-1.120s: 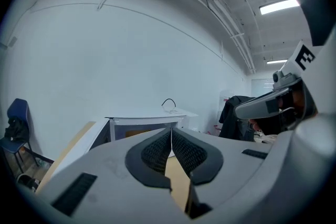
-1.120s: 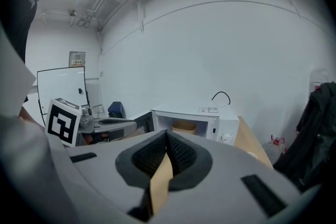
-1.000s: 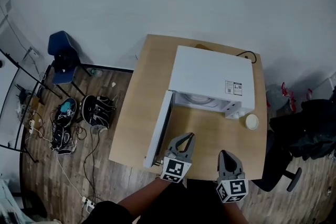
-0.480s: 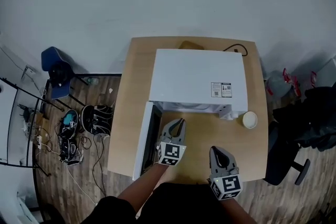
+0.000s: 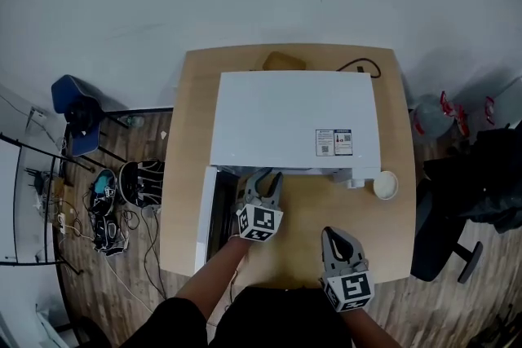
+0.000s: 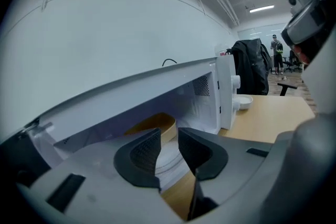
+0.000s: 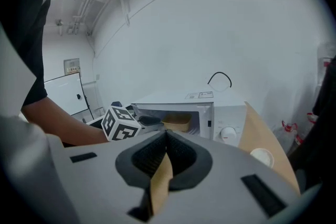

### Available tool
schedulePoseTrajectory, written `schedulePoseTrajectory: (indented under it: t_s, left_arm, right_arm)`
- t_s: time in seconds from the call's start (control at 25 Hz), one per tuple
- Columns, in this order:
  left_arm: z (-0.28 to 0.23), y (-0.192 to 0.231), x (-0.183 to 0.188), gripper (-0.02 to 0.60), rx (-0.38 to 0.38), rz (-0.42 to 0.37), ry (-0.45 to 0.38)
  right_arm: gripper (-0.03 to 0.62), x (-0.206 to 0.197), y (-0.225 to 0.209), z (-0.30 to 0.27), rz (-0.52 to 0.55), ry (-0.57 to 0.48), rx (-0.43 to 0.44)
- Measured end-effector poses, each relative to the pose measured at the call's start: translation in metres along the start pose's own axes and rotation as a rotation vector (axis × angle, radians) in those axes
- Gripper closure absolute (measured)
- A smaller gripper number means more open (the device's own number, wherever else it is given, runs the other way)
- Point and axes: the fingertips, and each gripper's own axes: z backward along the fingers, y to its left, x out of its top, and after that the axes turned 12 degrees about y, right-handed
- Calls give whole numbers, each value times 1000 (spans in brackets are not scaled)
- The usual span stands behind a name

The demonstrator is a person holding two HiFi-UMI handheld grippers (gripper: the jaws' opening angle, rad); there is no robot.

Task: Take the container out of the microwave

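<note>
The white microwave (image 5: 294, 118) stands on the wooden table (image 5: 192, 134) with its door (image 5: 205, 212) swung open to the left. Inside, a tan container (image 6: 156, 124) sits on the white turntable, also visible in the right gripper view (image 7: 177, 123). My left gripper (image 5: 263, 178) is at the mouth of the oven, pointing in at the container. Its jaws (image 6: 169, 134) are opening, a narrow gap between them and nothing in it. My right gripper (image 5: 333, 232) hangs back over the table's front right, its jaws (image 7: 167, 135) shut and empty.
A small white round cup (image 5: 384, 185) stands by the microwave's right front corner. Behind the oven lie a brown object (image 5: 282, 61) and a black cable (image 5: 359, 68). Left on the floor are a blue chair (image 5: 72, 102) and shoes (image 5: 122, 191); right, a black chair (image 5: 481, 183).
My left gripper has gone forward and down from the table's front edge to the microwave's opening, and its jaws have parted slightly. The right gripper has edged forward a little.
</note>
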Motion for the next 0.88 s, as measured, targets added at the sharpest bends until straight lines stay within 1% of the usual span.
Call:
schedulePoseTrajectory:
  t_s: [0.04,0.08,0.24,0.28,0.4,0.48,0.6,0.76,0.88]
  left_arm:
    - [-6,-1,1,482,-8,-21,3]
    - [-11,-1,1,466,-15,-39,5]
    - [-29,4,4,433,-8,-115,25]
    - [-32,4,5,424,5,-151,32]
    - [-39,2,5,418,46,-298,55]
    - [-44,-1,4,416,41,-347,62]
    - [-51,-2,1,413,23,-356,77]
    - [-64,3,-2,407,18,-354,100]
    - [-72,4,-4,403,13,-378,117]
  right_arm:
    - [537,-3,-4,0,-9,5,-8]
    - [537,-5,-7,0,-19,8,-14]
    - [537,-11,-13,0,-41,8,-26]
    - [537,-12,-14,1,-44,8,-27]
    - [537,-16,-17,4,-59,3,-37]
    - [537,-19,-20,5,-75,3,-46]
    - [537,-27,-25,6,-92,14,-54]
    - [537,-36,-31,6,-100,36,-64]
    - [537,-39,-33,5,-106,40,-63]
